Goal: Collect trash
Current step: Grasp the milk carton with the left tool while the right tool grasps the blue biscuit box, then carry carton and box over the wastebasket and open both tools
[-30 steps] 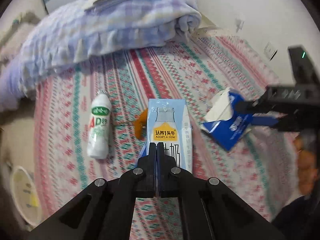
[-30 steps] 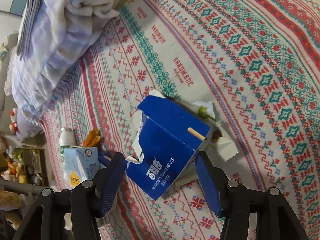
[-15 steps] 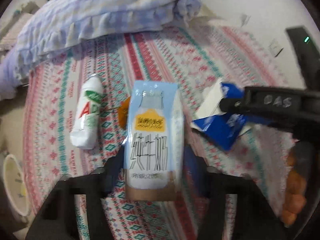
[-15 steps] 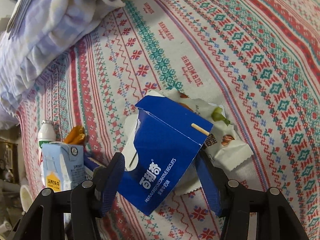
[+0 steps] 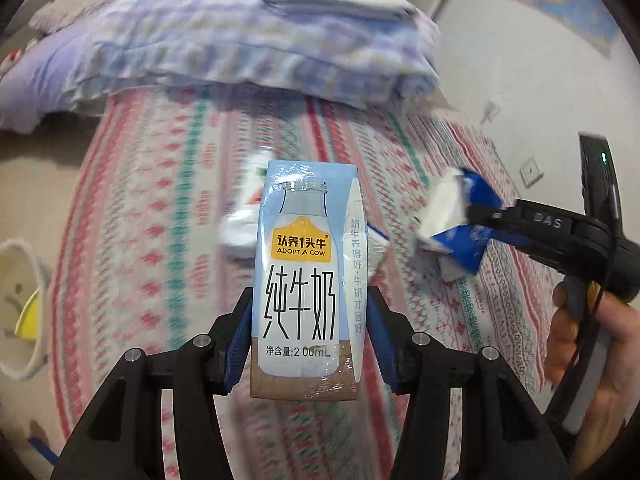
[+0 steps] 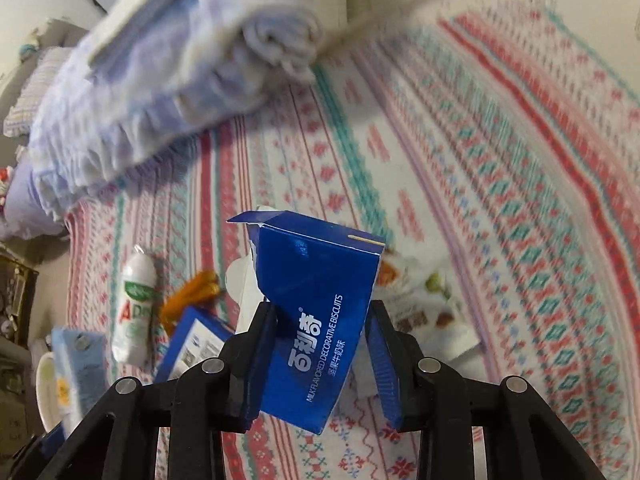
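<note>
Both pieces now hang clear of the bed (image 6: 500, 168): left tool (image 5: 308, 344) pinching the milk carton (image 5: 306, 280), right tool (image 6: 320, 344) pinching the blue biscuit box (image 6: 316, 312), ready for binning.

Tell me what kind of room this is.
Most likely a bedroom: a patterned bedsheet covers a bed, a folded quilt is piled at its head, and a wall socket sits beside it.

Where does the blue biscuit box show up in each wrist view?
Left wrist: blue biscuit box at right of centre, held by the right hand-held gripper.
Right wrist: centre, between that gripper's fingers.
Shared landmark: folded lilac quilt, top of both views.
</note>
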